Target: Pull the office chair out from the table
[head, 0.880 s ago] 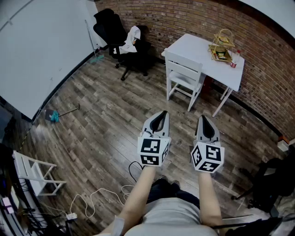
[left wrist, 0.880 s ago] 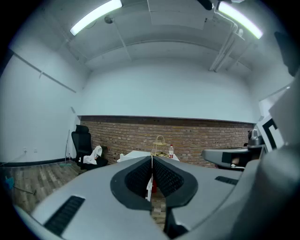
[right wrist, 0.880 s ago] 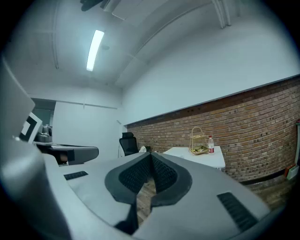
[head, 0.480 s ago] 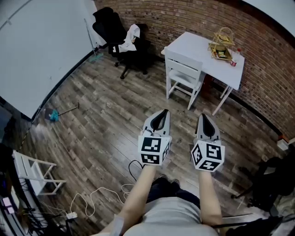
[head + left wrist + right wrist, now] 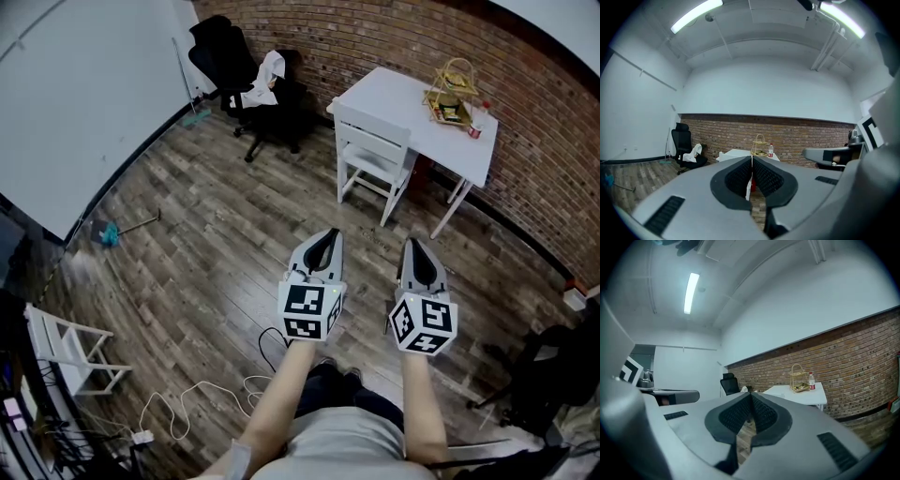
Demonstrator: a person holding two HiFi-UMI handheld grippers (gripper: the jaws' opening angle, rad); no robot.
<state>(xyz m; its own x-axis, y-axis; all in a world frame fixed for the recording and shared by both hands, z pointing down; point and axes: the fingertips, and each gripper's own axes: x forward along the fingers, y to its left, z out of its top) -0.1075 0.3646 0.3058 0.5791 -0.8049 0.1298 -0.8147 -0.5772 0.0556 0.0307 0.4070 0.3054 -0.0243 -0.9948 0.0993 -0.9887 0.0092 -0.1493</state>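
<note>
A white chair [image 5: 373, 161] stands tucked against a white table [image 5: 410, 111] by the brick wall. My left gripper [image 5: 328, 232] and right gripper [image 5: 413, 242] are held side by side in front of me, well short of the chair, both shut and empty. A black office chair [image 5: 246, 86] with a white cloth on it stands apart at the back left. Over the shut left gripper [image 5: 751, 158] I see the table [image 5: 736, 153] ahead, and over the shut right gripper [image 5: 751, 394] the table [image 5: 799, 393] lies to the right.
A wire basket [image 5: 451, 94] and a bottle [image 5: 480, 118] stand on the table. Cables [image 5: 202, 398] lie on the wood floor by my feet. A small white rack [image 5: 70, 352] stands at the left, a dark bag [image 5: 548, 366] at the right, a whiteboard wall [image 5: 84, 84] at the left.
Both grippers have sunk slightly in the head view; otherwise nothing has moved.
</note>
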